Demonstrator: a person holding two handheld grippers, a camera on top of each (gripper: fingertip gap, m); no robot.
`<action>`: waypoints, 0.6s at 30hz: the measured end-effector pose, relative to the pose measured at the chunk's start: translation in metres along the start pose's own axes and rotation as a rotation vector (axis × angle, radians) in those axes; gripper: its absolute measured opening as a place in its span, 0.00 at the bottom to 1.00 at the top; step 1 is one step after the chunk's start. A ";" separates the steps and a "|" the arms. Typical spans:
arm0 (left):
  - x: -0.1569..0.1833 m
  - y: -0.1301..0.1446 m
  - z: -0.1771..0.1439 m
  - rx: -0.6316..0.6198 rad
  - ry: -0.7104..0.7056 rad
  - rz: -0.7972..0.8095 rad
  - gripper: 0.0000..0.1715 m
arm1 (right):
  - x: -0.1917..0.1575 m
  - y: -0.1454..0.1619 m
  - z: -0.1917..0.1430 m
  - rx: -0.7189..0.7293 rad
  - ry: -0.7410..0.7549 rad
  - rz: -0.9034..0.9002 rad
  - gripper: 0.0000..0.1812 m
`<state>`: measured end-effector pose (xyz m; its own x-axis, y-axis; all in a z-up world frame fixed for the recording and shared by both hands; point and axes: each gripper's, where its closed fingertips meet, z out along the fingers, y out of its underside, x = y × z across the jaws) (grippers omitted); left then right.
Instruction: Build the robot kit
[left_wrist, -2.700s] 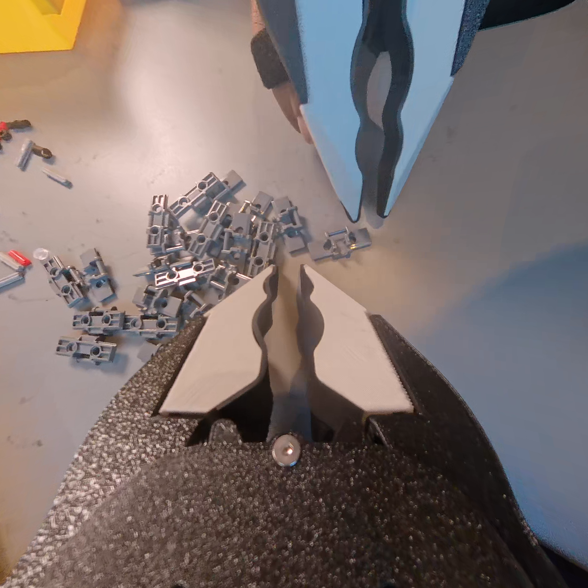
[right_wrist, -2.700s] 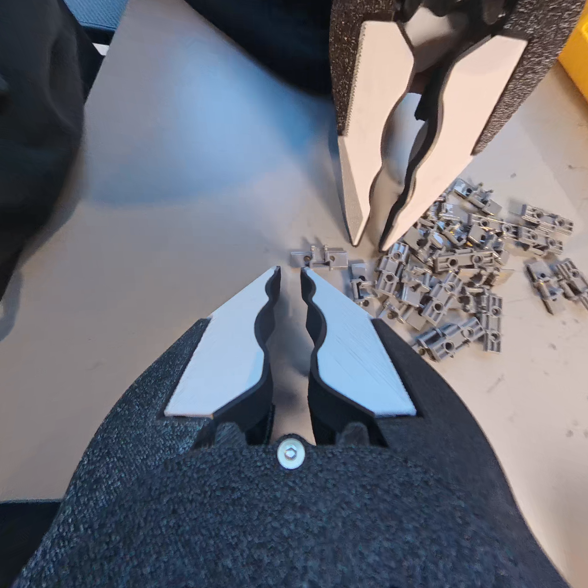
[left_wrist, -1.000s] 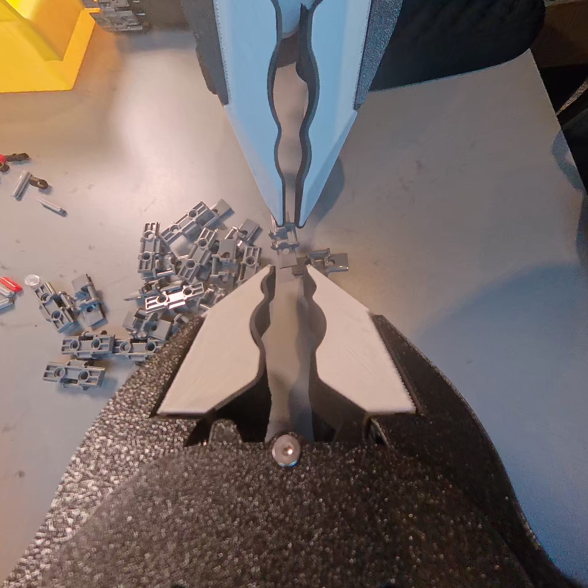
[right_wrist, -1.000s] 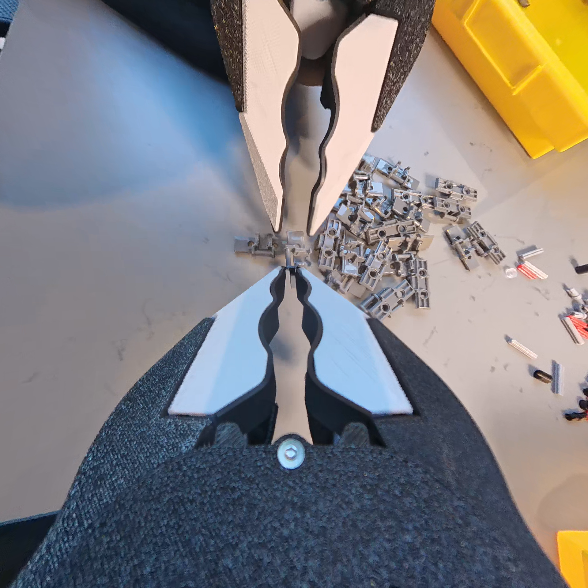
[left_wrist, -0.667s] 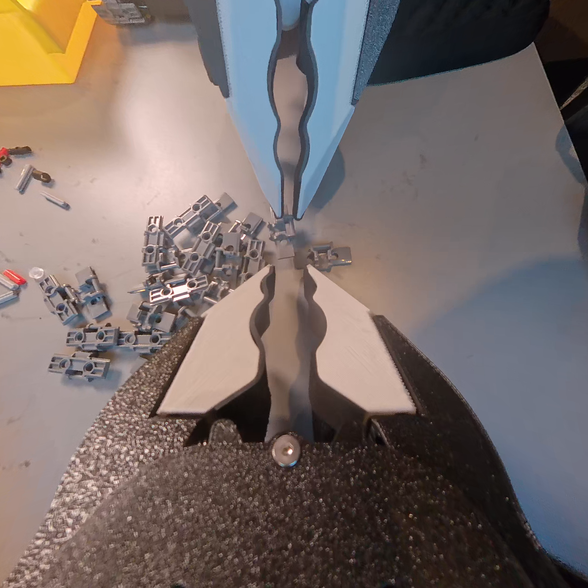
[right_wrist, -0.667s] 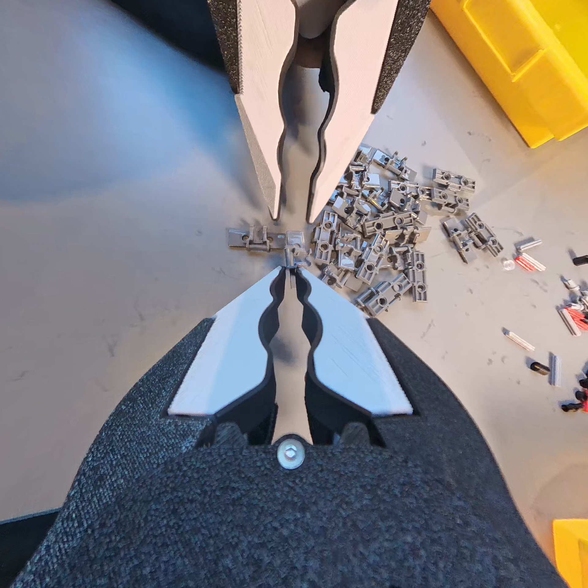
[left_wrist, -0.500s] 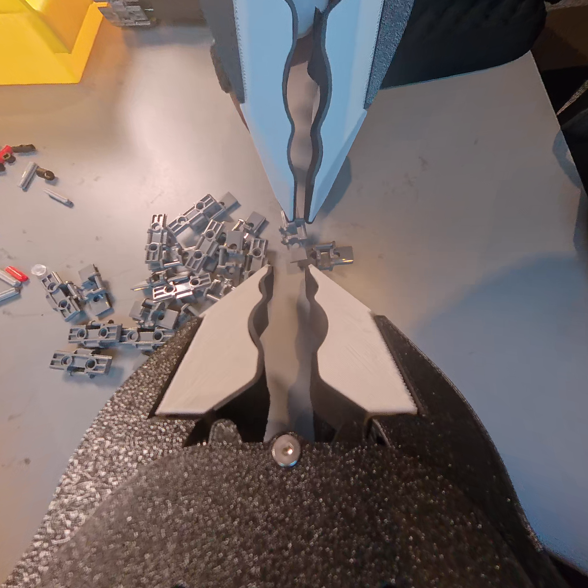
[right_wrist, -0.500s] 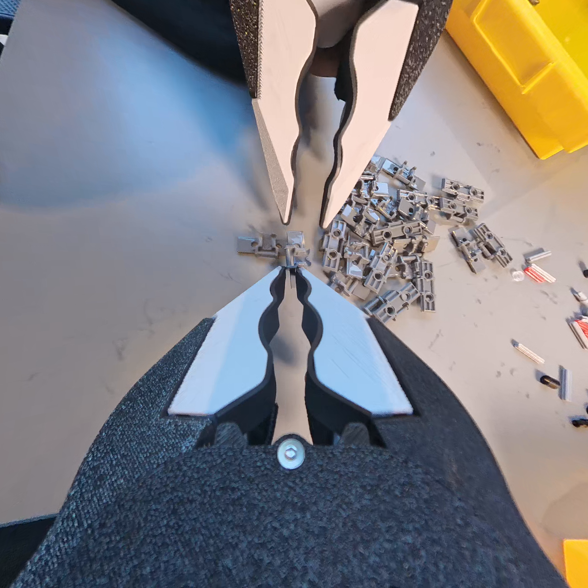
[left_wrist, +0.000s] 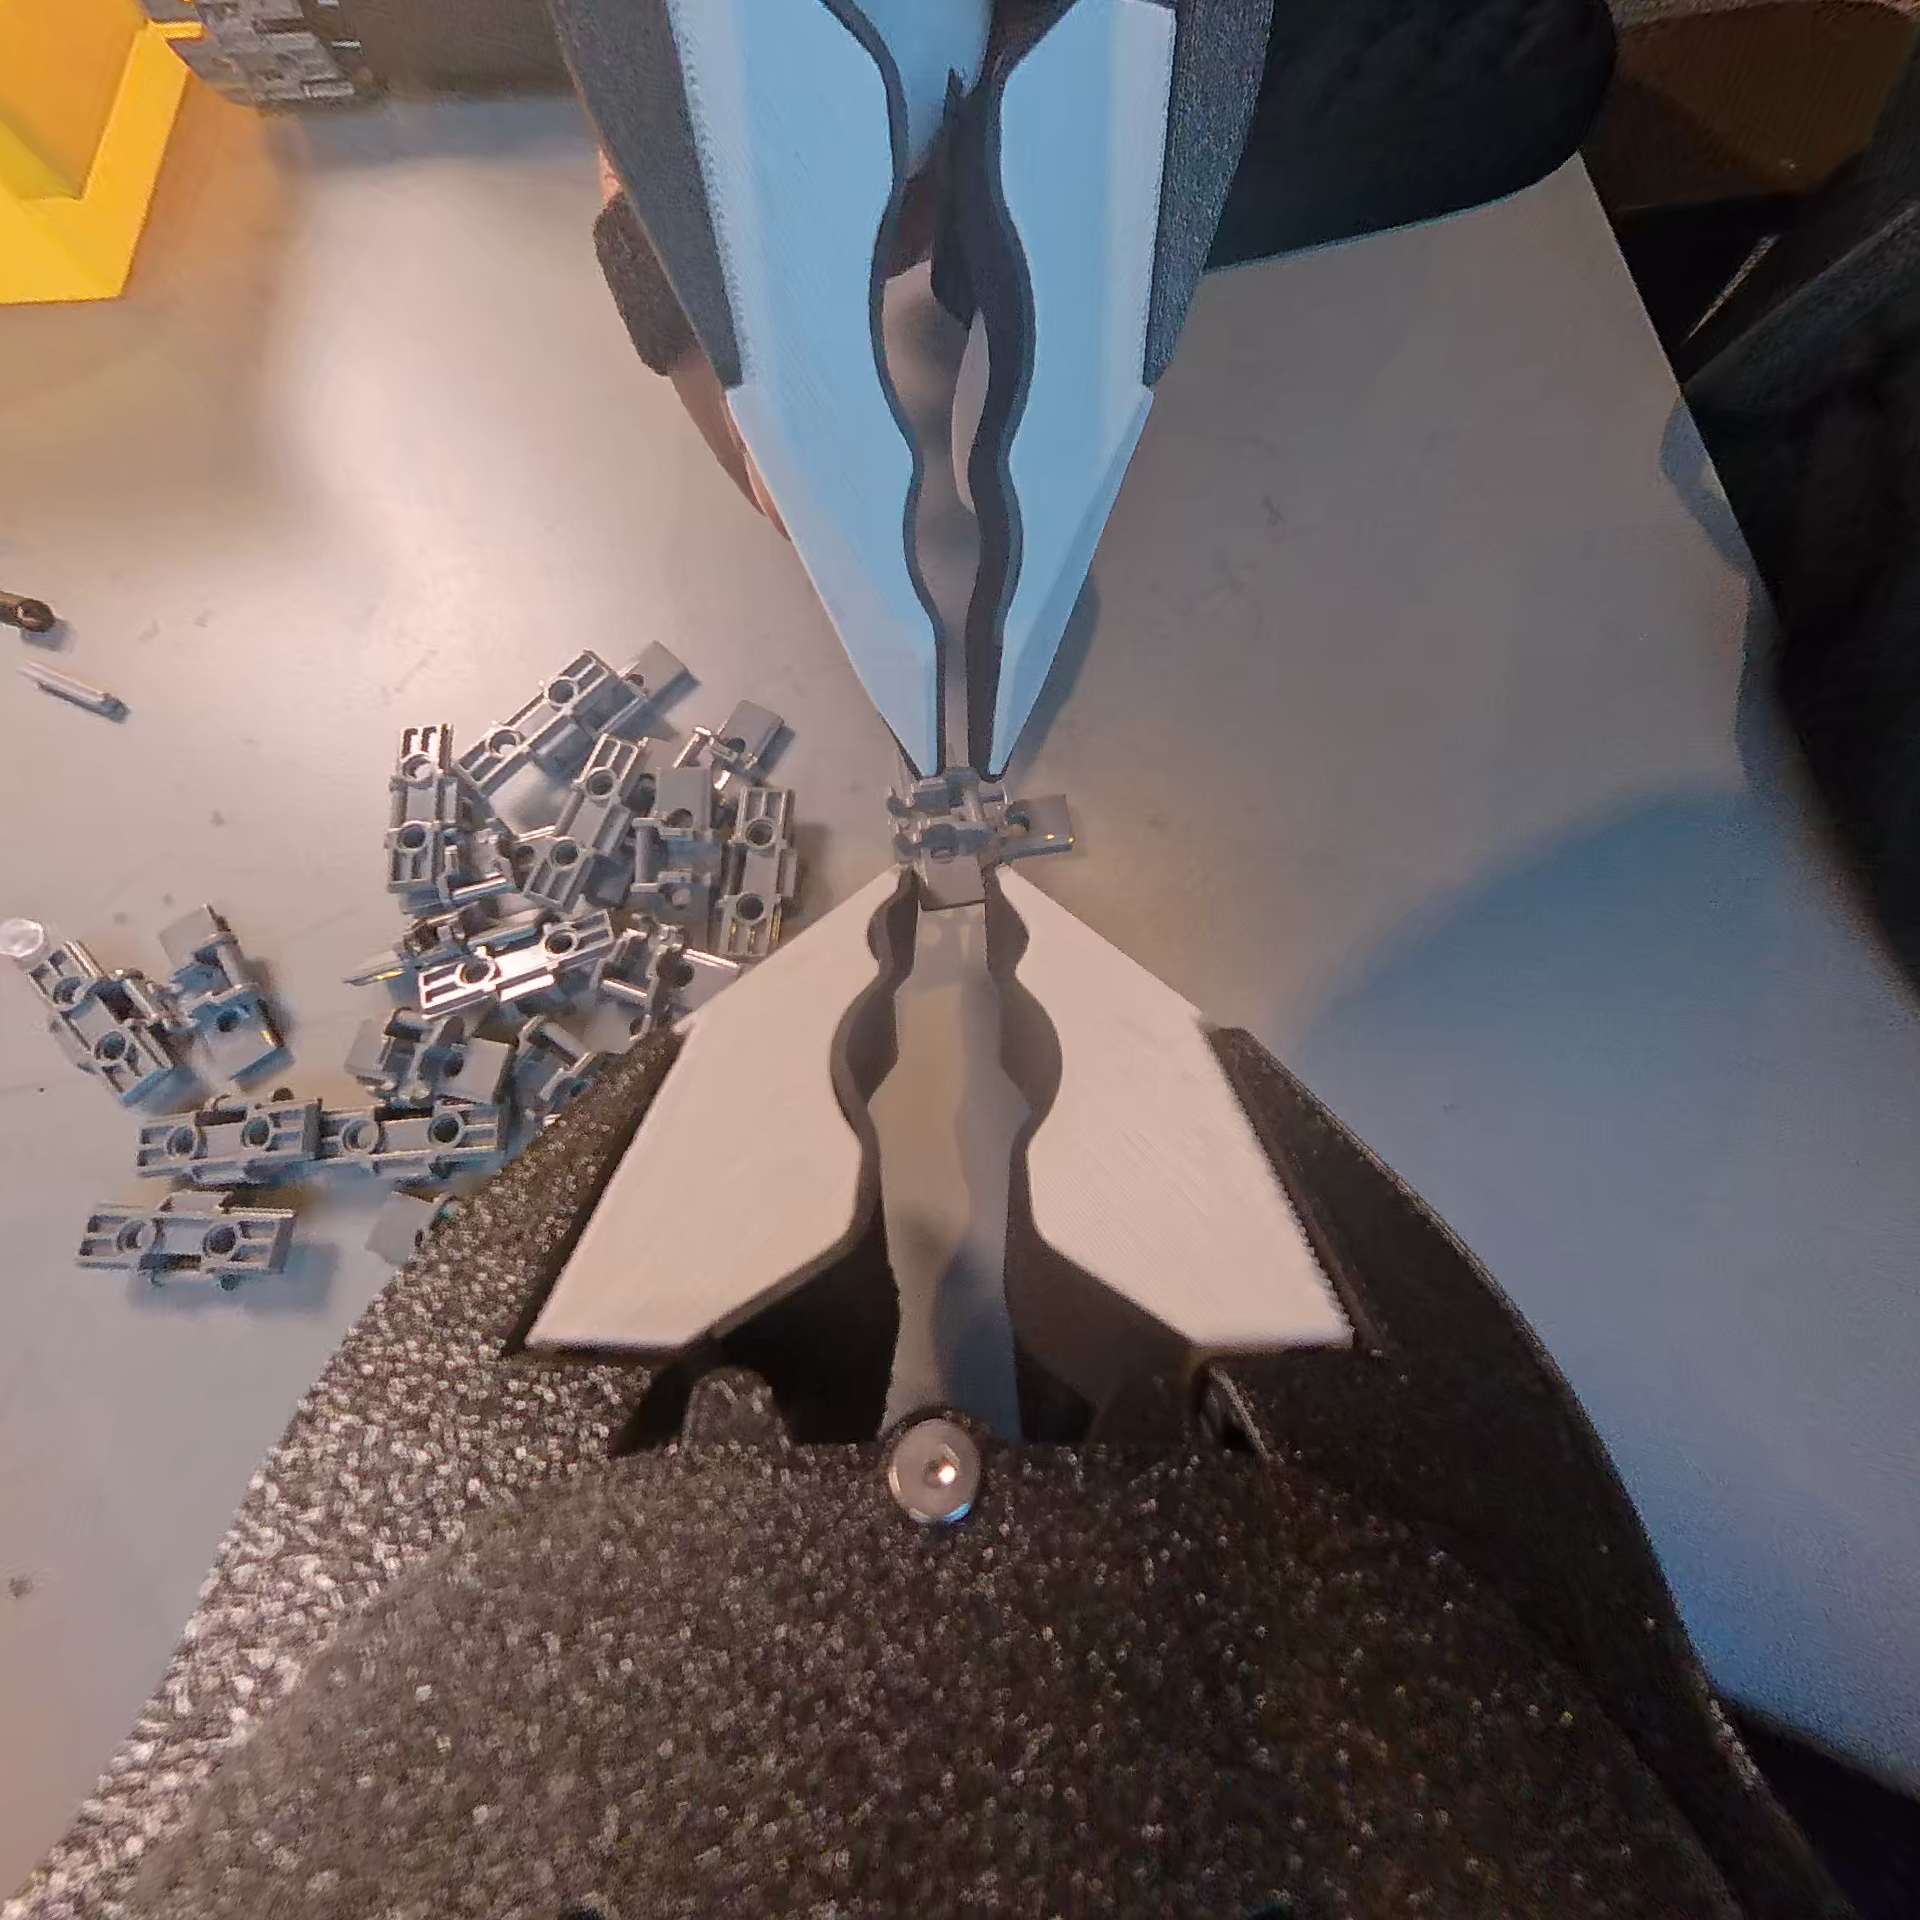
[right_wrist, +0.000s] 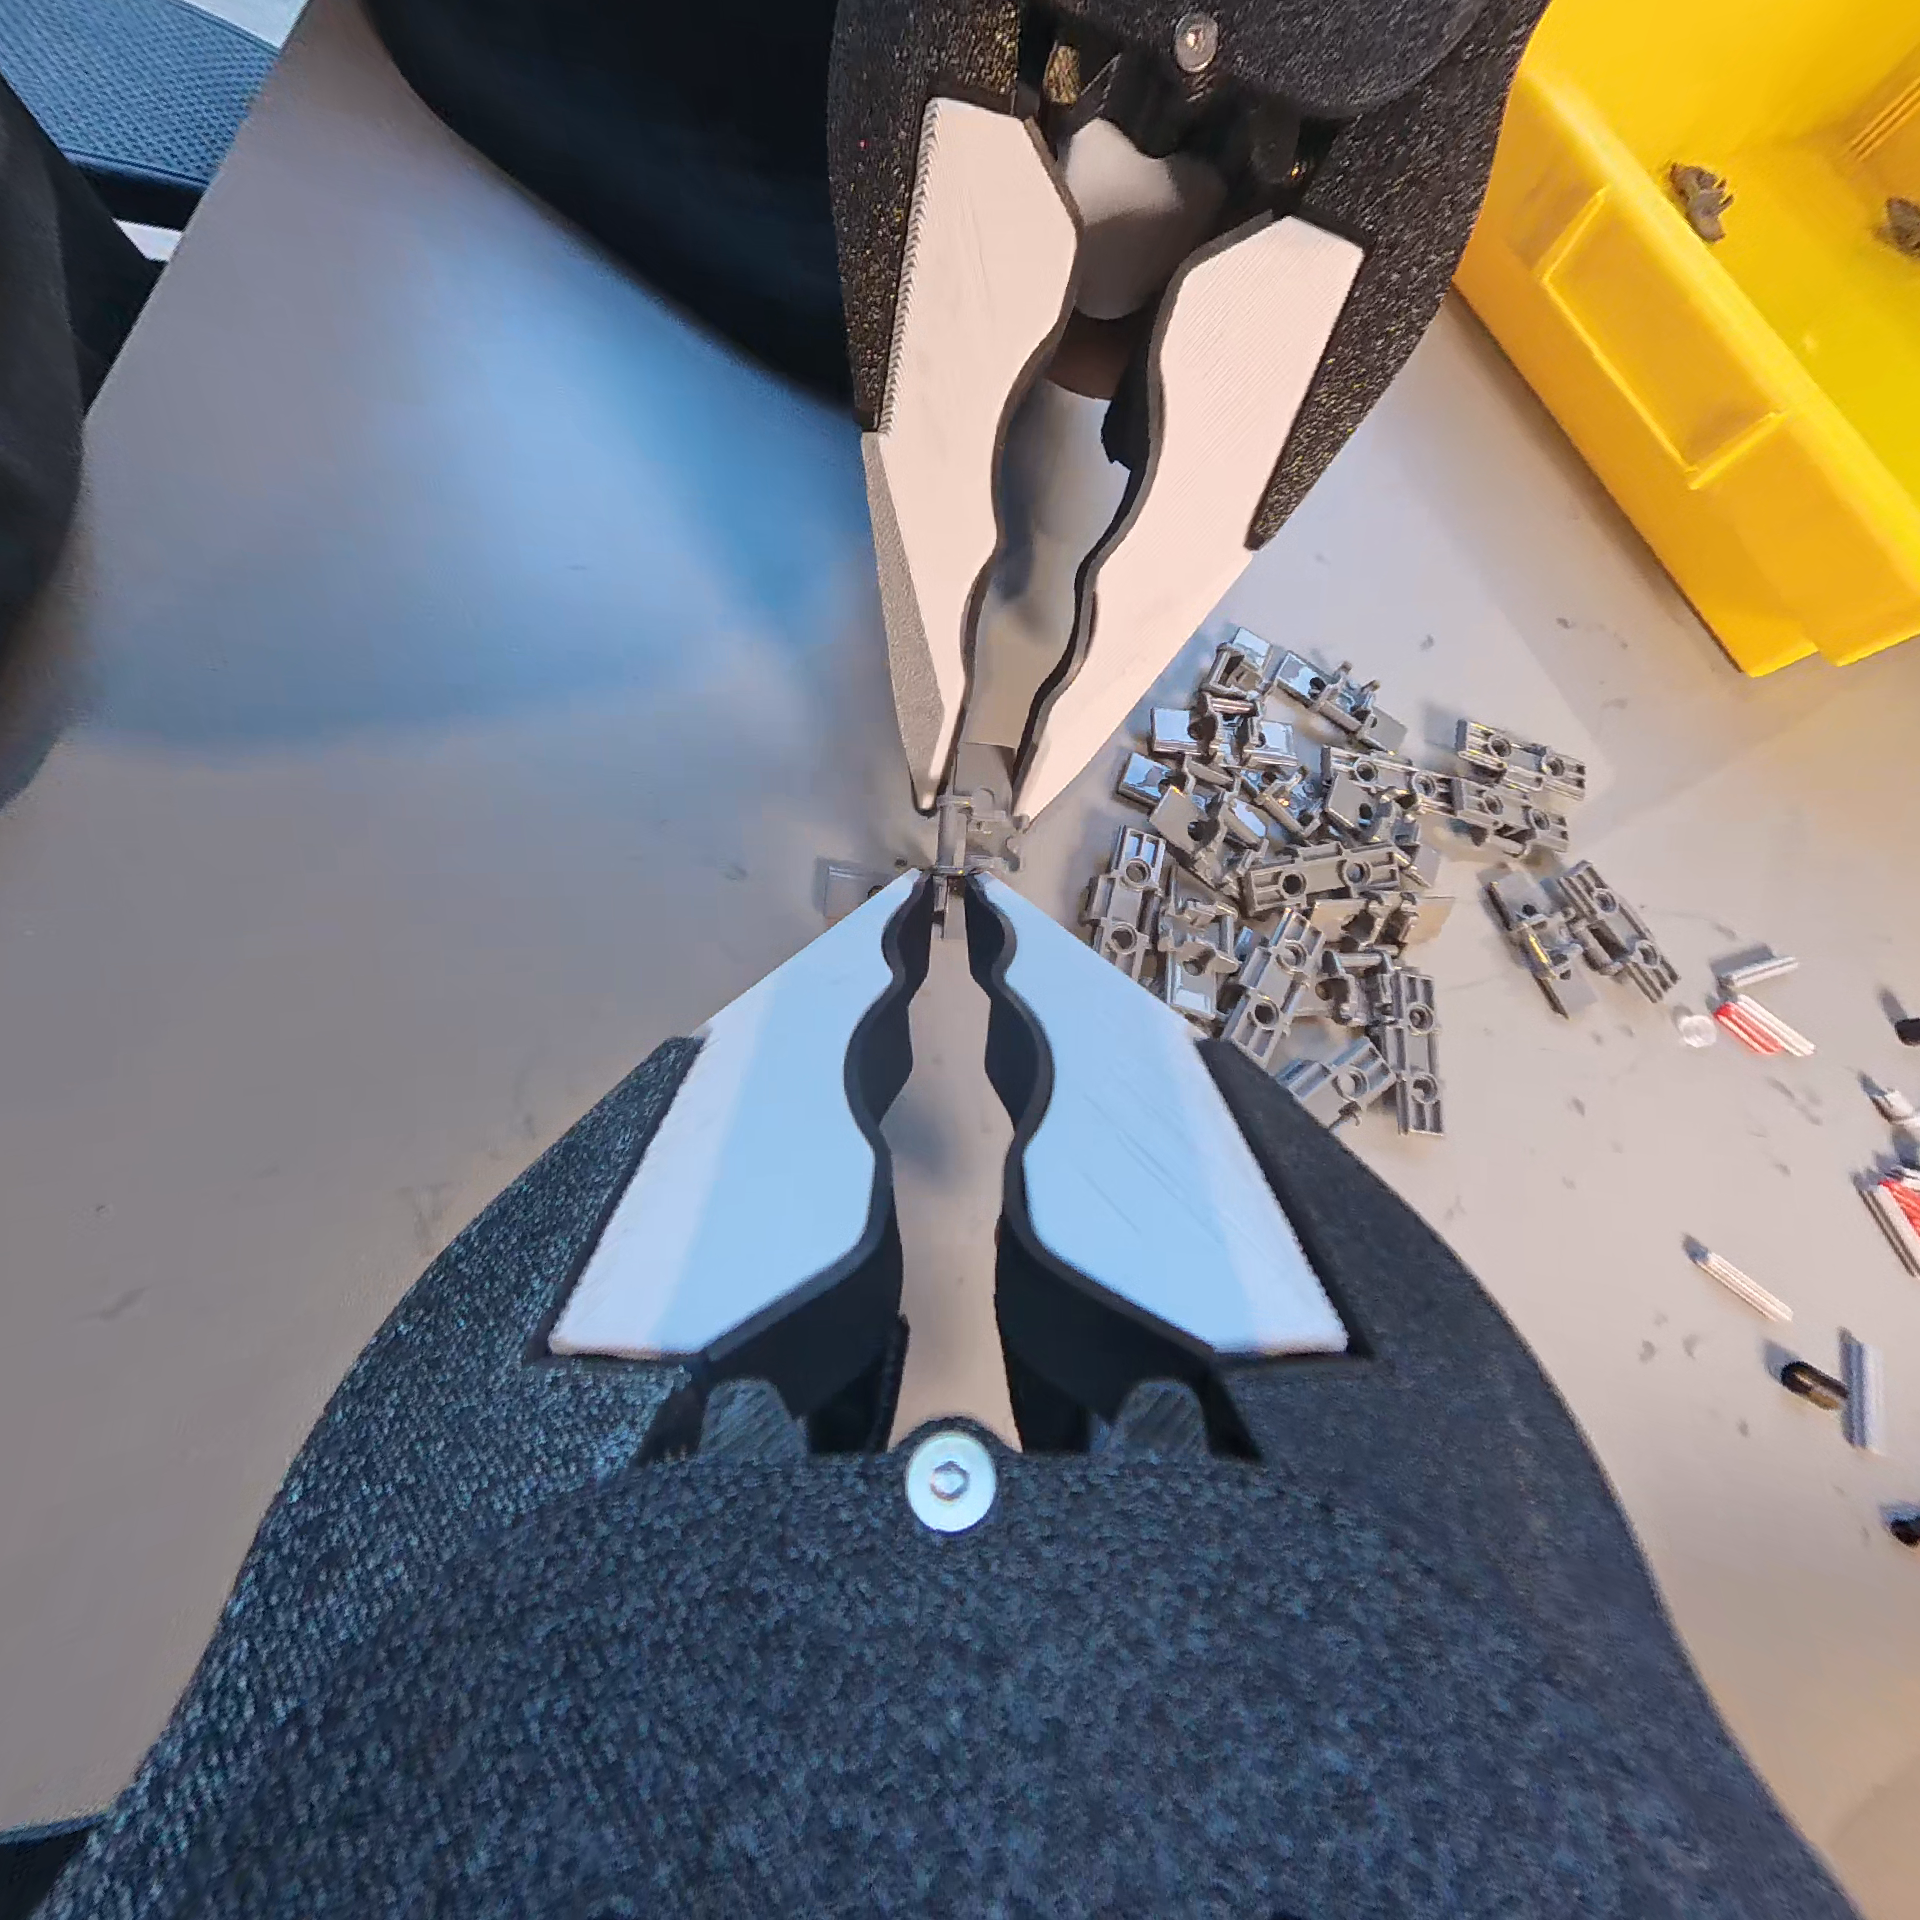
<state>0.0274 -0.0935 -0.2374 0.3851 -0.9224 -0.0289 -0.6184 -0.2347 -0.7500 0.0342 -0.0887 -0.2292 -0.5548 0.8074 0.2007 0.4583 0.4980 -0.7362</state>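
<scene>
Dozens of small grey plastic bricks (left_wrist: 582, 883) lay heaped on the grey counter (left_wrist: 1403, 935), to the left of the gripper tips in the left wrist view, with a yellow bin (left_wrist: 62, 177) at the far left corner and a few loose pins (left_wrist: 73, 691) near it. At the centre of that view, the left hand-held gripper (left_wrist: 948, 888) had its fingers drawn in on the flat tab of a grey brick piece (left_wrist: 951, 831), which sat just above the counter. From the opposite side the right hand-held gripper (left_wrist: 961, 769) pinched the other end of that same piece, tips nearly pressed together. Another grey brick (left_wrist: 1044, 826) lay on the counter, half hidden behind the piece.

In the right wrist view the same meeting showed: right hand-held gripper (right_wrist: 943, 891) below, left hand-held gripper (right_wrist: 982, 795) above, the brick piece (right_wrist: 971, 821) between them. Rightward lay the heap (right_wrist: 1288, 883), then small red and white bits (right_wrist: 1761, 1023), and a yellow bin (right_wrist: 1714, 343) at the upper right.
</scene>
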 end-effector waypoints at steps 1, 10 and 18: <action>0.000 0.000 0.000 0.001 0.000 0.001 0.07 | 0.000 0.000 0.000 0.001 -0.002 -0.002 0.03; -0.008 -0.001 -0.005 0.011 -0.044 0.015 0.06 | 0.006 0.005 -0.001 -0.010 0.013 0.033 0.10; -0.008 -0.011 -0.008 0.068 -0.055 0.031 0.06 | 0.012 -0.003 -0.003 0.033 0.045 0.042 0.07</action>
<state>0.0254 -0.0861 -0.2235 0.4046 -0.9103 -0.0879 -0.5836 -0.1829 -0.7912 0.0284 -0.0796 -0.2230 -0.5033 0.8412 0.1977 0.4566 0.4531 -0.7656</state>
